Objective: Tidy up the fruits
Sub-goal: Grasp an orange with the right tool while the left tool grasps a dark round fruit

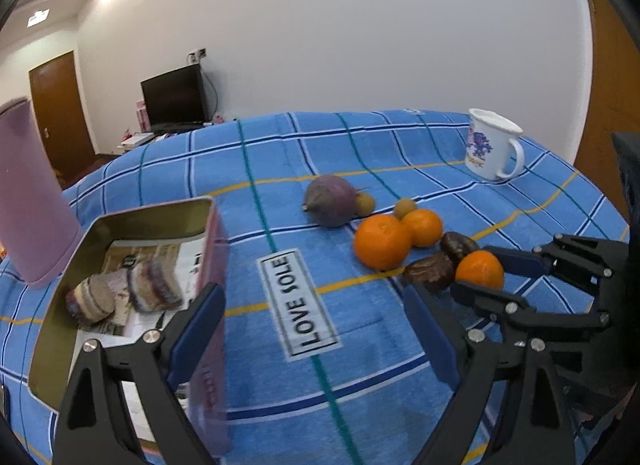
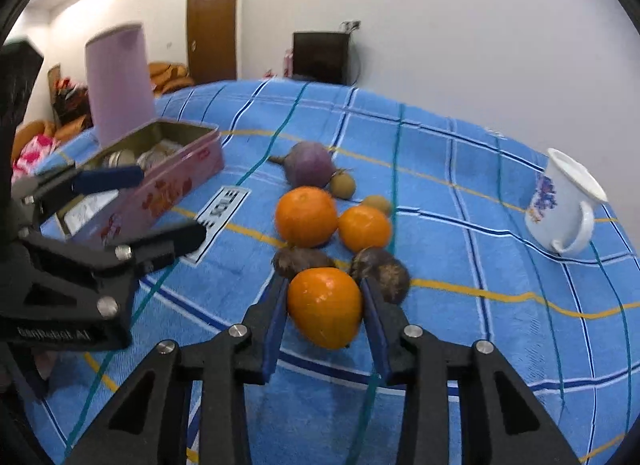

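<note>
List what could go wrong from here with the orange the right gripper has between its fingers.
1. The right gripper pinches the round, smooth orange only at its sides, so it may slip or roll out when lifted.
2. Two dark brown wrinkled fruits lie right against its fingers; lifting could nudge them across the blue checked cloth.
3. The open left gripper hovers by the pink metal tin, where the two could collide.

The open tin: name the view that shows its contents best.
Left wrist view: it looks down into the open tin, showing wrapped items on paper. The right wrist view sees mostly its pink side wall.
</note>
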`<state>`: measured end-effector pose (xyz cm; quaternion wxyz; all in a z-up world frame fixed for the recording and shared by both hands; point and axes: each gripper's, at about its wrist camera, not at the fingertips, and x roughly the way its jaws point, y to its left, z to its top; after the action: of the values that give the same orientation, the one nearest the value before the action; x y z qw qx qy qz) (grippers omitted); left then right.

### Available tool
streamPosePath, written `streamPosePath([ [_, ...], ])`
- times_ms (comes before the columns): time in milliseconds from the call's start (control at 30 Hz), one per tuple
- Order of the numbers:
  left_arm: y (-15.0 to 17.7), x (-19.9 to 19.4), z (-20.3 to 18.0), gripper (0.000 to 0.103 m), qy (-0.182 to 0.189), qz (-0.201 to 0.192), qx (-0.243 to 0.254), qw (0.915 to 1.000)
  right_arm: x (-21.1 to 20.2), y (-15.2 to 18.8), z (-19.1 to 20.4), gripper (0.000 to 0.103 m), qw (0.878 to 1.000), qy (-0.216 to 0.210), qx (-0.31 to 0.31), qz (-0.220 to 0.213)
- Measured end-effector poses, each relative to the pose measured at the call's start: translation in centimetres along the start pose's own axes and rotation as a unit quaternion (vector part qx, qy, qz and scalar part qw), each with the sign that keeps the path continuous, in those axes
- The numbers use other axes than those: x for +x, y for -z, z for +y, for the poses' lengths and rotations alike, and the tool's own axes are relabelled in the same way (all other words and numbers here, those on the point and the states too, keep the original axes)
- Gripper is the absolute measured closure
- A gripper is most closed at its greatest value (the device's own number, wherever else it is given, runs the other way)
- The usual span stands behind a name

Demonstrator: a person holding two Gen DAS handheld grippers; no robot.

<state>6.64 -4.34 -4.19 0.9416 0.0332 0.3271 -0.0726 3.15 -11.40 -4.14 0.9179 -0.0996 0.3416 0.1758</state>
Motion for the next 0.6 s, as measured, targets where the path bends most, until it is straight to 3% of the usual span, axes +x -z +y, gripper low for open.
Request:
streamPosePath([
  [300, -0.9, 1.7, -3.3, 0.012, 0.046, 0.021, 0.013, 0.9987, -0.7, 0.1, -4.1, 0.065, 0.996, 0.052, 0.07, -0.021],
  [400, -0.8, 2.6, -4.5, 0.019, 0.069, 0.036, 0.019, 0.9968, -0.9, 0.2, -4.9, 0.065, 0.995, 0.051, 0.083, -0.025],
  [500, -1.0, 3.6, -5.0, 0.037, 0.094, 0.058, 0.012, 0.9938, -1.2, 0.3, -5.1, 0.065, 0.994, 0.054, 0.087, -0.029],
  [600, -1.0, 4.5, -5.3, 0.04, 0.109, 0.076, 0.007, 0.9911, -1.3, 0.4, -5.6, 0.065, 0.993, 0.049, 0.1, -0.032],
])
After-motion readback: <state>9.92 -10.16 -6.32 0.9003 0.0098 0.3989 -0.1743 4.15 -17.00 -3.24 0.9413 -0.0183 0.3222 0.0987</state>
